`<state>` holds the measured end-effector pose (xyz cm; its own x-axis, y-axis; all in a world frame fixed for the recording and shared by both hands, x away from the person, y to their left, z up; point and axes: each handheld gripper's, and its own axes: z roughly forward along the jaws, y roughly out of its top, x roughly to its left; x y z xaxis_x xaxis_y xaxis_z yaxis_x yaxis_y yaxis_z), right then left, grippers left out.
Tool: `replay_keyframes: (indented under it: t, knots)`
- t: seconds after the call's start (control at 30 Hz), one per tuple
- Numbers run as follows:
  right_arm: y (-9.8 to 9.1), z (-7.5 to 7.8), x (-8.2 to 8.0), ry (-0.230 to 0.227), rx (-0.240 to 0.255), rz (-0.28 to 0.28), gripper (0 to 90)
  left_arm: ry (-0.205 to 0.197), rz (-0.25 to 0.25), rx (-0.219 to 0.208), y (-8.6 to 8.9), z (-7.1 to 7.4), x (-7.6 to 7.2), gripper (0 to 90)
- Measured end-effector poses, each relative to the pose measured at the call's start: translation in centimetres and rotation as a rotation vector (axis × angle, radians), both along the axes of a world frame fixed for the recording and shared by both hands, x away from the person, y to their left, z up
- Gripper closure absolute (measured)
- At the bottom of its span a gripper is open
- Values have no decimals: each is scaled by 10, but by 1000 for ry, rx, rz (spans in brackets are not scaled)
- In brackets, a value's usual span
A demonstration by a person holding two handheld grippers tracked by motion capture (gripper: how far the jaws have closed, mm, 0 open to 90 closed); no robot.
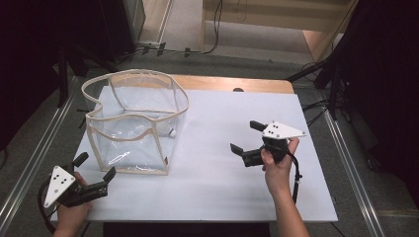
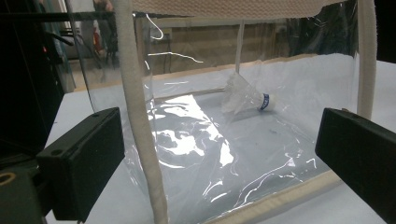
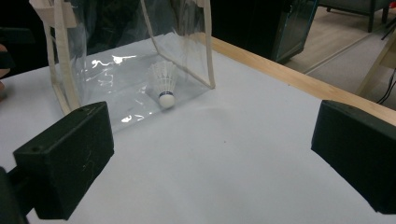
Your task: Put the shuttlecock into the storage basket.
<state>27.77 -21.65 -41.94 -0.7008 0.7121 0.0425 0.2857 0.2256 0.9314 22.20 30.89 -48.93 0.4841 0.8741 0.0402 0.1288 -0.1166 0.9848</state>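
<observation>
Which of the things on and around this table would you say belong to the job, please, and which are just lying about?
Likely part of the job:
- clear bag, open-topped, standing on the white table
- shuttlecock lying inside it
- left tool and right tool, both open and holding nothing

Just lying about:
- cables on the floor beyond the table

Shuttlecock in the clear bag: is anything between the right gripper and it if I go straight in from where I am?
Yes. The shuttlecock lies inside the clear bag, against its right wall. That transparent wall stands between it and the open right gripper. The bare table between holds nothing else. The bag's top is open.
</observation>
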Motion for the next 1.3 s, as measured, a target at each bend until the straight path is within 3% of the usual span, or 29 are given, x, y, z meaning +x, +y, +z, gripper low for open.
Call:
replay_keyframes:
  t: [1.3]
  knots:
    - [-61, -44, -35, 29, 9, -127, 0, 0, -1, 20, -2, 0, 0, 22]
